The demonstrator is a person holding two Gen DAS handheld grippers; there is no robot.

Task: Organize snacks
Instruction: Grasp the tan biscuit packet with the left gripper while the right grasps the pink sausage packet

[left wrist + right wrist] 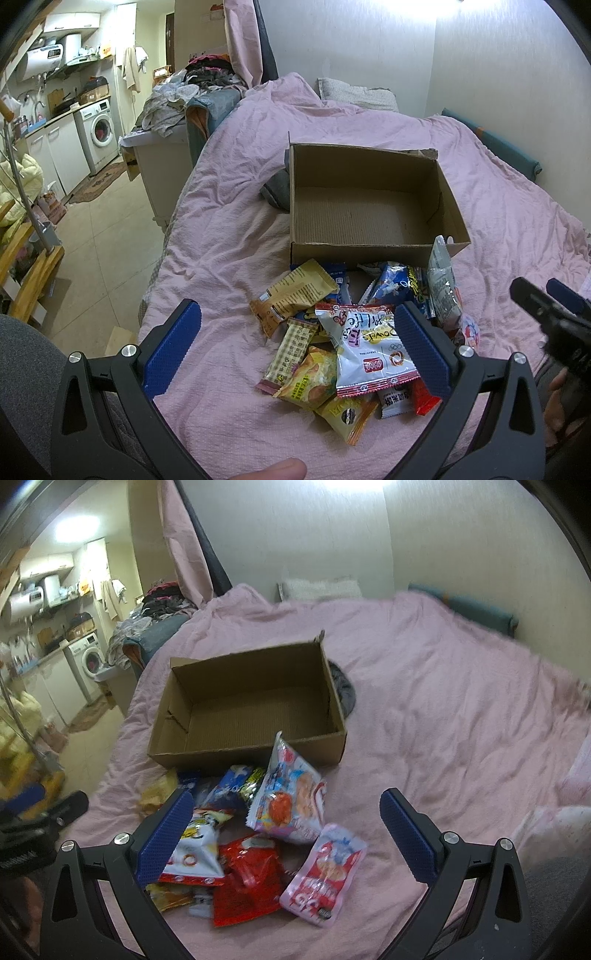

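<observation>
A pile of snack packets lies on the pink bedspread in front of an empty open cardboard box. My left gripper is open and empty, its blue pads straddling the pile from above. A white and red packet lies on top near its right pad. In the right wrist view, my right gripper is open and empty over the same pile, with a red packet and a pink packet between the pads. The box stands just beyond.
The pink bedspread covers the whole bed; its left edge drops to a tiled floor. A grey cloth lies by the box. A pillow and a wall are at the back. The right gripper's tip shows in the left wrist view.
</observation>
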